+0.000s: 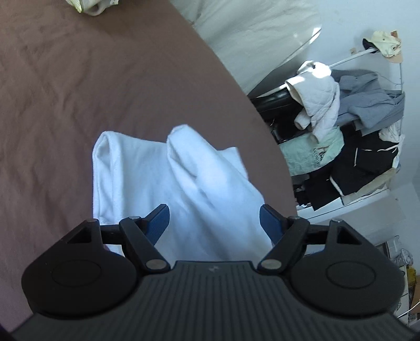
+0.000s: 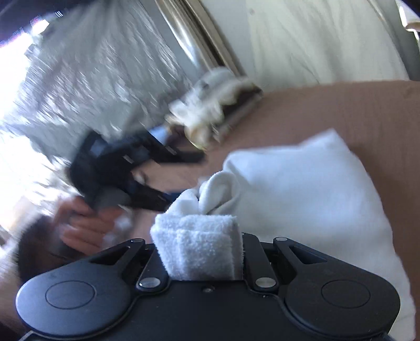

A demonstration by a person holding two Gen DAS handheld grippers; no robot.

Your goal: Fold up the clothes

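A white garment (image 1: 157, 178) lies partly folded on the brown bed sheet (image 1: 78, 91), one corner standing up in a peak. My left gripper (image 1: 214, 212) hovers just above its near edge, blue pads wide apart with nothing pinched between them. In the right wrist view the same white garment (image 2: 302, 188) spreads over the sheet (image 2: 341, 105). My right gripper (image 2: 199, 246) is shut on a thick bunched fold of it, which hides the fingertips. The left gripper (image 2: 118, 168) shows there too, blurred, held by a hand (image 2: 84, 223).
A rack piled with white, grey and black clothes (image 1: 341, 131) stands past the bed's right edge. White bedding (image 1: 249, 31) lies beyond the bed. Pale clothes (image 1: 92, 6) sit at the sheet's far side. A blurred light heap (image 2: 210, 105) lies near the curtain.
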